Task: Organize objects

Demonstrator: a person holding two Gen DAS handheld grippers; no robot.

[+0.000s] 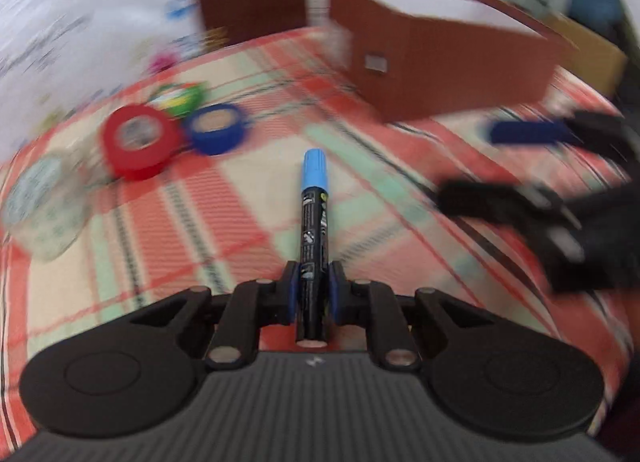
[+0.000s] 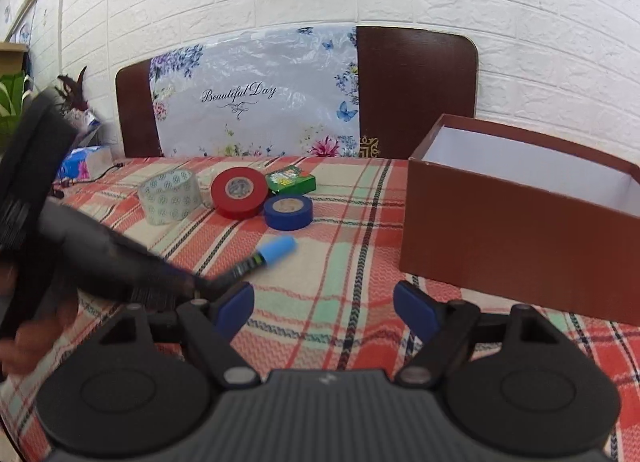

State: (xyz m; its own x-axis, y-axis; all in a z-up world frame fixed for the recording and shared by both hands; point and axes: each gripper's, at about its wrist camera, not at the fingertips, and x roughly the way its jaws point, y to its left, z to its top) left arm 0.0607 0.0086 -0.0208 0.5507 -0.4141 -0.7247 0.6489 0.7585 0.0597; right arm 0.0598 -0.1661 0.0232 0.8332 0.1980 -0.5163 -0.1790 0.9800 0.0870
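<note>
My left gripper (image 1: pixel 313 282) is shut on a black marker with a light blue cap (image 1: pixel 315 230), held above the plaid tablecloth; the marker also shows in the right wrist view (image 2: pixel 266 254), sticking out of the blurred left gripper. My right gripper (image 2: pixel 324 306) is open and empty, low over the cloth; it appears at the right of the left wrist view (image 1: pixel 504 166). An open brown box (image 2: pixel 520 222) with a white inside stands to the right (image 1: pixel 440 62). A red tape roll (image 2: pixel 239 192), a blue tape roll (image 2: pixel 288 211), a clear patterned tape roll (image 2: pixel 170 196) and a green pack (image 2: pixel 291 180) sit at the back.
The table (image 2: pixel 352 262) has a red, green and cream plaid cloth. A dark chair back draped with a flowered plastic sheet (image 2: pixel 256 94) stands behind it against a white brick wall. A tissue pack (image 2: pixel 84 160) and a cable lie at the far left.
</note>
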